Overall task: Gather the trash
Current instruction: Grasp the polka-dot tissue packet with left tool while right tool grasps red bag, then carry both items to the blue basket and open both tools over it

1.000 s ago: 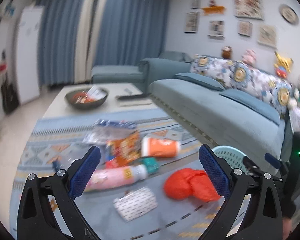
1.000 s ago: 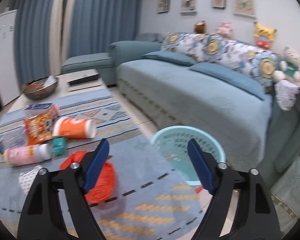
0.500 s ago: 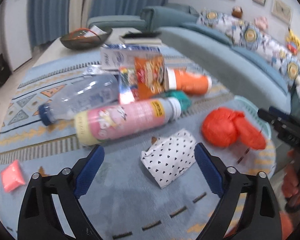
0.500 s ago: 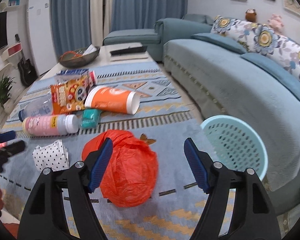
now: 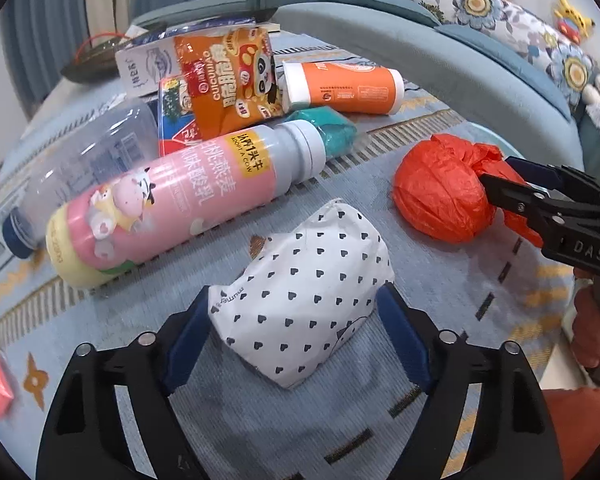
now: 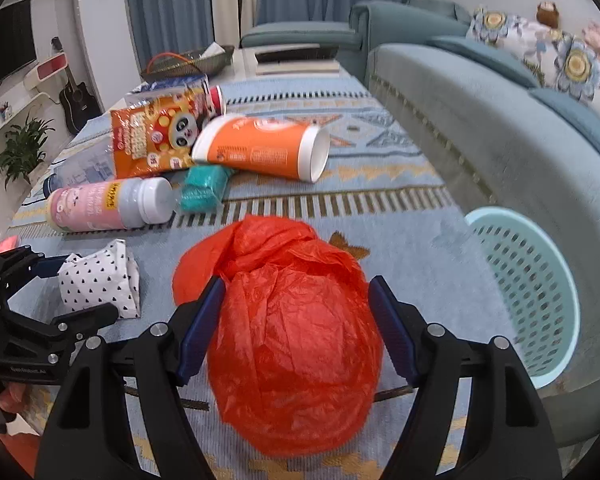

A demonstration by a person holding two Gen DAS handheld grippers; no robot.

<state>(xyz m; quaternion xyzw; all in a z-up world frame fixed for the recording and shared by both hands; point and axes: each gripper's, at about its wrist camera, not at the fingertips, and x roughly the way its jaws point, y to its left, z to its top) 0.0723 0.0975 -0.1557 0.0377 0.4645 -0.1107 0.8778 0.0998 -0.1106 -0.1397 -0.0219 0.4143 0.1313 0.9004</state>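
On a living-room rug (image 5: 440,292), the left gripper (image 5: 296,332) is closing around a white heart-print bag (image 5: 300,296), its jaws not yet clearly pressing; to the right, the right gripper (image 6: 296,332) is straddling a crumpled red plastic bag (image 6: 296,360), jaws half open, no grip evident; a mint basket (image 6: 540,280) is waiting far right.

Left tongs (image 5: 296,330) dropped, closing around heart-print packet (image 5: 304,292); right tongs (image 6: 296,326) now straddle orange bag (image 6: 292,344).
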